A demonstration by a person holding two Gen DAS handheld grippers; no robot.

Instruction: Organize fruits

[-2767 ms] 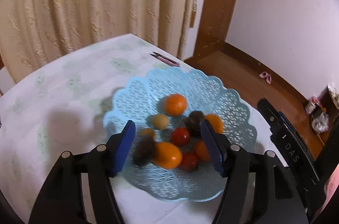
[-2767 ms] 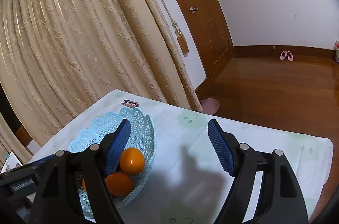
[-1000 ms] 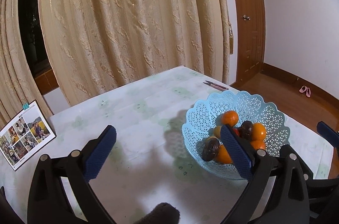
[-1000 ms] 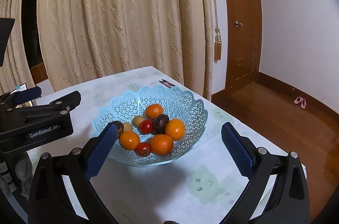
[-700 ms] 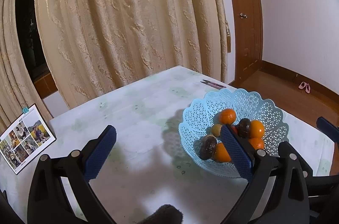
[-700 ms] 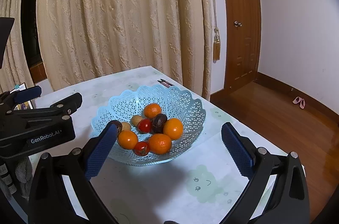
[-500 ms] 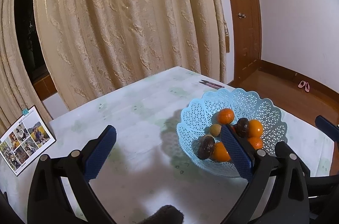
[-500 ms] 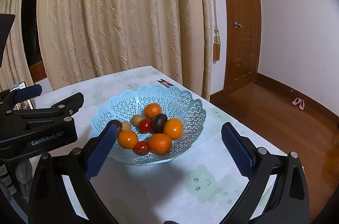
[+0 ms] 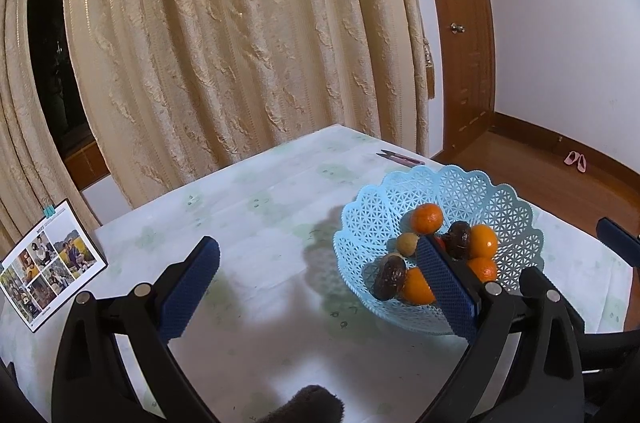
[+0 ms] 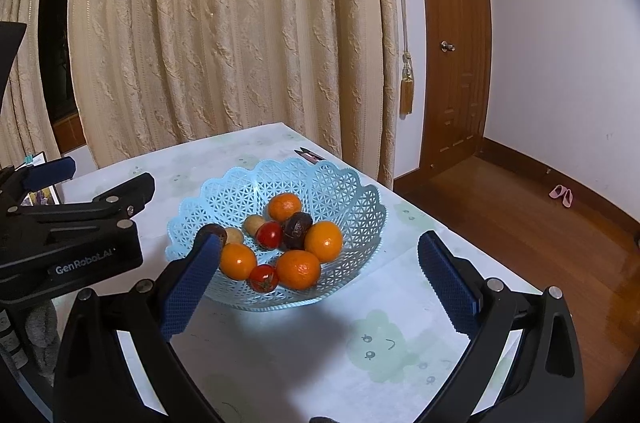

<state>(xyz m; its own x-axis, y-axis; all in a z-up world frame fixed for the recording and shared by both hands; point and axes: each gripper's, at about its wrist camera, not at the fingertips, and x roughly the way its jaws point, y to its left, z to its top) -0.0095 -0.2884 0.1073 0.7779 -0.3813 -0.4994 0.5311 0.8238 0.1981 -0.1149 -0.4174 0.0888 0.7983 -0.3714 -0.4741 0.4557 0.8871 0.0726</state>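
Right wrist view: the right gripper [image 10: 318,279] hangs above the worktop [image 10: 280,351] with its blue-padded jaws spread wide and empty, framing a pale blue lattice plastic basket [image 10: 352,191] with a scalloped rim. All the fruit lies inside the basket: four round orange tangerines [image 10: 324,241], two small red tomatoes [image 10: 269,234], two dark brown wrinkled fruits [image 10: 297,224] and two small tan round fruits [image 10: 253,224]. The gripper's left pad overlaps the basket's near-left rim and partly hides one dark fruit. The left gripper [image 9: 316,287] enters this view from the left as a black body lettered "GenRobot.AI", just beside the basket. In the left wrist view its jaws are likewise spread and empty, its right pad covering part of the fruit pile. A white cloth printed with faint green cartoon figures covers the worktop. A small pair of dark snips with a pink handle [image 10: 308,155] lies beyond the basket near the far edge; a clipped photo calendar [image 9: 48,267] stands well apart at the left. Cream embossed curtains [image 10: 224,23], a brown wooden door [image 10: 454,43] and pink slippers [image 10: 561,194] on the wooden floor fill the background.
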